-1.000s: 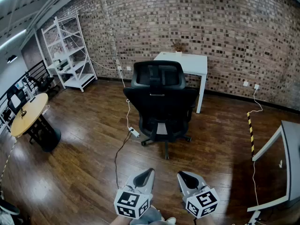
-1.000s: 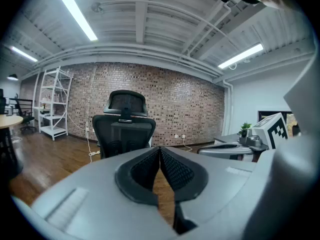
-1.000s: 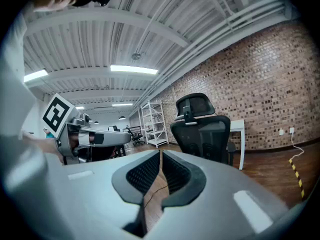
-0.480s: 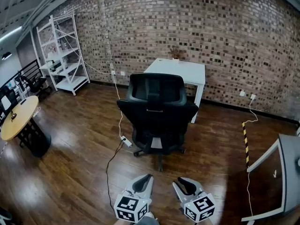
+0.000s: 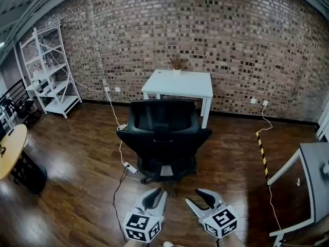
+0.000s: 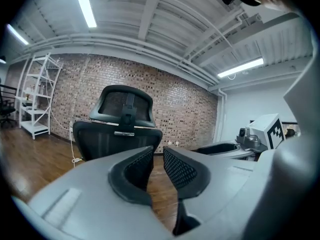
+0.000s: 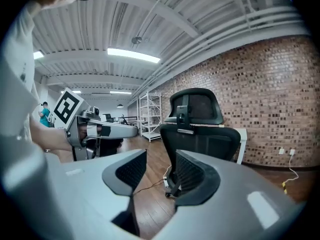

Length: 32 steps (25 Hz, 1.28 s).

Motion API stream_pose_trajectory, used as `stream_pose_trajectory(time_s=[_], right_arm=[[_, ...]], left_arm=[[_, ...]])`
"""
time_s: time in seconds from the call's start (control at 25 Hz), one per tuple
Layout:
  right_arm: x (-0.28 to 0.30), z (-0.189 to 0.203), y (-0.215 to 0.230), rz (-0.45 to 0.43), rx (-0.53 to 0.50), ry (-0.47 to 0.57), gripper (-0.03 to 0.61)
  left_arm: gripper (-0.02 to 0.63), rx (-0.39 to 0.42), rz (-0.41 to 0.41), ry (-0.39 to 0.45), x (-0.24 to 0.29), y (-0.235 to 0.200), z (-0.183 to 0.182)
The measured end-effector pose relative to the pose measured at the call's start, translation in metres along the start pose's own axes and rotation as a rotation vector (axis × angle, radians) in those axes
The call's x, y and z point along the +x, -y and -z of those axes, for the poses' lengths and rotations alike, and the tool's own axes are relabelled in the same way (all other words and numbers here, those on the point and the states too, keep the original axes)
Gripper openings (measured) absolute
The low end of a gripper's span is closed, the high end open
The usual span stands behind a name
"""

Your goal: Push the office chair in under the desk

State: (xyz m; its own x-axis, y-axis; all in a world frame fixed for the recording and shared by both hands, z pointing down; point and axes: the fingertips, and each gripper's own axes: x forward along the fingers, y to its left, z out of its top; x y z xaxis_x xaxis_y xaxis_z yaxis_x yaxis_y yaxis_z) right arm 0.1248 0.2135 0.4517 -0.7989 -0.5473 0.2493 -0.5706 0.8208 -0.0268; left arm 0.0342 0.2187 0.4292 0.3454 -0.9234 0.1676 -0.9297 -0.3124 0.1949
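Observation:
A black office chair [image 5: 163, 138] stands on the wood floor with its back toward me, in front of a white desk [image 5: 178, 84] against the brick wall. The chair's seat is outside the desk. My left gripper [image 5: 156, 194] and right gripper [image 5: 203, 197] are side by side, short of the chair's back and touching nothing. In the left gripper view the left gripper [image 6: 158, 153] shows a narrow gap, with the chair [image 6: 120, 129] ahead. The right gripper [image 7: 161, 158] stands wider before the chair [image 7: 199, 129]. Both pairs of jaws have just been opening, with nothing between them.
A power strip with cable [image 5: 128, 167] lies on the floor left of the chair base. White shelving [image 5: 49, 71] stands at the back left, a round wooden table [image 5: 10, 148] at left, a grey desk [image 5: 313, 174] at right. Yellow-black tape [image 5: 262, 148] marks the floor.
Both grippers have moved forward toward the chair, which now looks nearer. Their jaws were shut and have parted, the right pair more than the left.

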Motion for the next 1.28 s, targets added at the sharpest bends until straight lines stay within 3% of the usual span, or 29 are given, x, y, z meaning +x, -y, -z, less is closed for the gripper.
stream_pose_trajectory(time_s=[0.36, 0.68, 1.0, 1.28], right_arm=[[0.032, -0.013, 0.024, 0.049, -0.033, 0.026, 0.192], [0.052, -0.033, 0.055, 0.037, -0.127, 0.014, 0.232], [0.095, -0.066, 0.102, 0.021, -0.242, 0.015, 0.261], [0.129, -0.068, 0.155, -0.001, -0.343, -0.051, 0.292]], left_arm=[[0.123, 0.041, 0.002, 0.067, 0.012, -0.043, -0.015], [0.175, 0.085, -0.018, 0.063, 0.024, -0.077, -0.027], [0.221, 0.231, -0.036, 0.037, 0.059, -0.131, -0.059], [0.288, 0.367, -0.044, -0.058, 0.103, -0.189, -0.068]])
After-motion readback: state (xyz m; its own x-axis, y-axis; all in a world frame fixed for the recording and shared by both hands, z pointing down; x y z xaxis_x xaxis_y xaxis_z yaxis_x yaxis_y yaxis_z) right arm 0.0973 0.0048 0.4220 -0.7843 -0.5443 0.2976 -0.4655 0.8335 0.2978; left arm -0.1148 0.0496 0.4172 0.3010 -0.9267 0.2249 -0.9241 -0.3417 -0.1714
